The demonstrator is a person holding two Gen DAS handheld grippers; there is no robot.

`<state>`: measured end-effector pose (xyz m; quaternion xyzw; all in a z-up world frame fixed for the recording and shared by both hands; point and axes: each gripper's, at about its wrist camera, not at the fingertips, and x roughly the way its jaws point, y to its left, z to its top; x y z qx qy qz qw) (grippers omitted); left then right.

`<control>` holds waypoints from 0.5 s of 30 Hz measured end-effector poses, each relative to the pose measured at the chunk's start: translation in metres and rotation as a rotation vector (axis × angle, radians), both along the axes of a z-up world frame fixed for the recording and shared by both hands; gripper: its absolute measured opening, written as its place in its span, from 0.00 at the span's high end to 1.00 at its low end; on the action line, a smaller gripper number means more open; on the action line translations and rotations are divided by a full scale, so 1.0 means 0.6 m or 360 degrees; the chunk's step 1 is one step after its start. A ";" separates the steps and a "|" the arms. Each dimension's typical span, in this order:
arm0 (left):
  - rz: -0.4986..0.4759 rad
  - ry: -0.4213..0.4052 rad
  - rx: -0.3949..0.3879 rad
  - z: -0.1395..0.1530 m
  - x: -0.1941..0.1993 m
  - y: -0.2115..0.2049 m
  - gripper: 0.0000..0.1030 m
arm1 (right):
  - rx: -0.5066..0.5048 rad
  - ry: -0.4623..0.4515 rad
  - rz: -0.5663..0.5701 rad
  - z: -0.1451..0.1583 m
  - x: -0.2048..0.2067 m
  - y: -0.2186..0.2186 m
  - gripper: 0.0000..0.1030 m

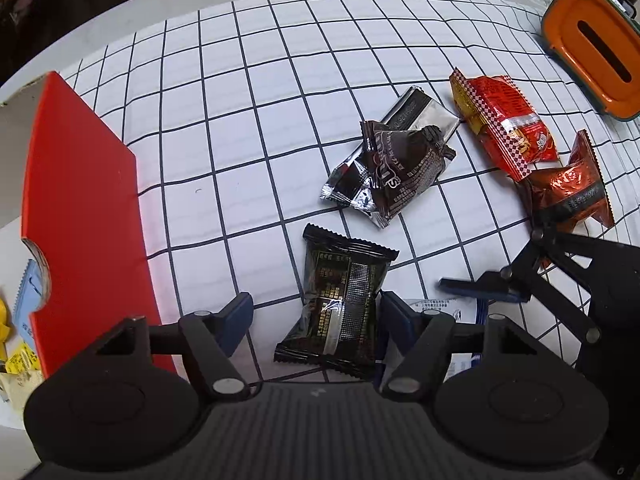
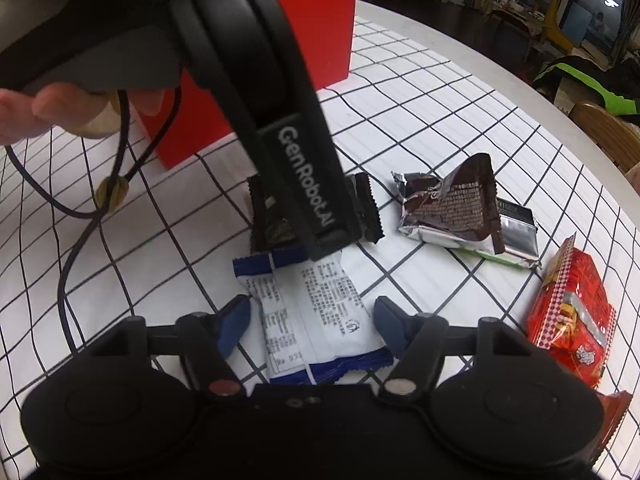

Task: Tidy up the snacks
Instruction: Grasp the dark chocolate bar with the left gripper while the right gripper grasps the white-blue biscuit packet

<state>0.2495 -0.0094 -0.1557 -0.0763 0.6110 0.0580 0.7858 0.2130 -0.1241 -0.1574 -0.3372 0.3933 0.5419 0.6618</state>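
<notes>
1. On the white tablecloth with a black grid (image 1: 304, 80) lies a loose group of wrapped snacks, beside a red cardboard box (image 1: 80, 200) that stands at its edge.
2. Left gripper (image 1: 316, 312) points steeply down with its blue-padded fingers (image 1: 240, 316) spread around a black foil snack packet with gold print (image 1: 340, 300); the right pad sits at the packet's edge, the left pad stands apart from it.
3. Right gripper (image 2: 310, 324) straddles a white snack packet with blue ends (image 2: 316, 316); its blue pads are close to the wrapper's two sides, and whether they press on it I cannot tell.
4. Just beyond the black packet lie a dark brown foil packet (image 1: 404, 160) overlapping a silver one (image 1: 424, 108).
5. Farther right sit a red-and-white checkered snack bag (image 1: 504, 120) and a copper-red foil packet (image 1: 572, 188), touching each other.
6. An orange tissue box with a dark slot (image 1: 592, 48) stands at the far right edge.
7. A person's hand (image 2: 48, 108) grips the left device's handle, seen from the right wrist.
</notes>
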 end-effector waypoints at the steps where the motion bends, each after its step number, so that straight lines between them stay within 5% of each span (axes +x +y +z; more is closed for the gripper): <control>1: -0.0004 -0.0003 -0.0004 0.000 0.000 0.000 0.32 | 0.0004 0.0008 -0.0007 0.000 0.001 -0.003 0.41; 4: -0.0001 -0.0010 -0.0035 -0.002 0.000 0.002 0.32 | 0.0003 0.0020 -0.0021 0.001 -0.001 -0.007 0.47; 15: -0.0005 0.0009 -0.0052 -0.011 -0.003 -0.006 0.63 | -0.0030 0.0060 -0.0162 0.009 -0.011 -0.045 0.54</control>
